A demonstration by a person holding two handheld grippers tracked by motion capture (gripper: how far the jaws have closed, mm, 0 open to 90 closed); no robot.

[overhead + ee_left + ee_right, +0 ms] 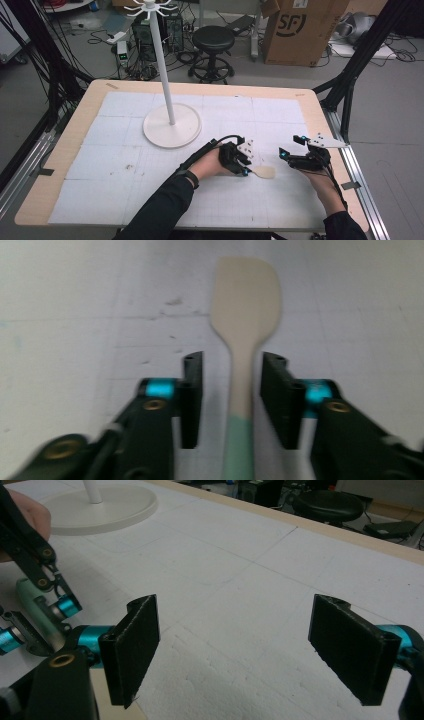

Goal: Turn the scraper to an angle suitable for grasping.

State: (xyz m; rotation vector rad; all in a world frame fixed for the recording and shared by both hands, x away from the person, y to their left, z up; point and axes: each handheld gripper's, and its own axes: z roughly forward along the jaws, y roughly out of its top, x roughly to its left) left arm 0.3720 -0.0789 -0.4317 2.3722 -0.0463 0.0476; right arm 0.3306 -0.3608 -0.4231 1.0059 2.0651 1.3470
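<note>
Now your left gripper (232,400) sits low over the spatula (246,330) on the white mat (125,165). Its two black jaws stand a little way apart, one on each side of the thin neck of the spatula, and there is a small gap on both sides, so they are not squeezing it. The spatula lies flat on the mat, with its wide tan blade pointing away from the gripper and its pale green handle running back between the jaws. From the high view, the blade pokes out toward your right gripper (290,152), which is near it. Your right gripper has its jaws wide apart, with nothing between them but bare mat. The white stand (171,125) is farther back on the mat.
</note>
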